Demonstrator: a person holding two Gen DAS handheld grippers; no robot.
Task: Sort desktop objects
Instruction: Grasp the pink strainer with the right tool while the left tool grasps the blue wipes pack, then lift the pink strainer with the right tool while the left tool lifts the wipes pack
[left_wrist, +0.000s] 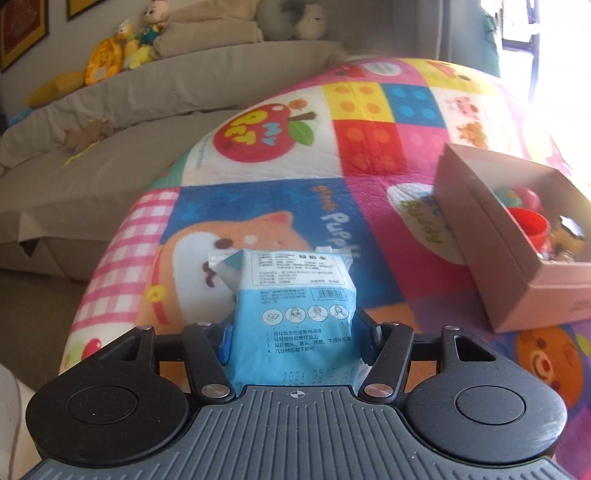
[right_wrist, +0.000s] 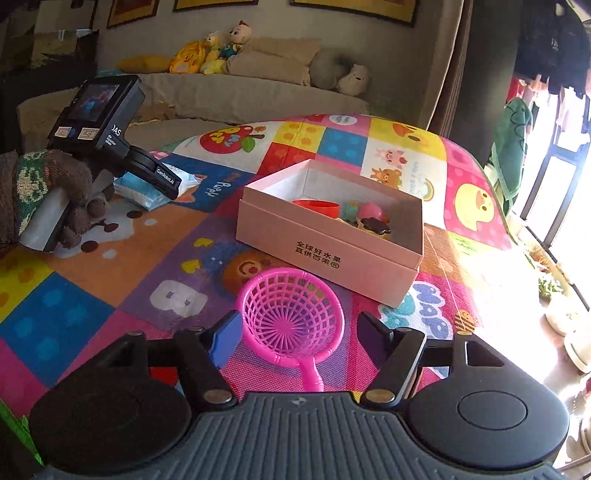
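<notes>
My left gripper (left_wrist: 295, 334) is shut on a blue and white tissue packet (left_wrist: 295, 295) just above the colourful mat; the packet also shows in the right wrist view (right_wrist: 147, 184) under the left gripper's body. My right gripper (right_wrist: 295, 332) is open, its fingers on either side of a pink mesh scoop (right_wrist: 291, 314) that lies on the mat with its handle toward me. A pink cardboard box (right_wrist: 325, 243) stands behind the scoop and holds a red cup (right_wrist: 317, 206) and several small toys. The box also shows at the right of the left wrist view (left_wrist: 491, 236).
The table is covered by a patchwork cartoon mat (right_wrist: 110, 295). A grey sofa (left_wrist: 92, 166) with plush toys (right_wrist: 214, 51) lies beyond the table's far edge. A bright window (right_wrist: 561, 184) is at the right. A gloved hand (right_wrist: 48, 192) holds the left gripper.
</notes>
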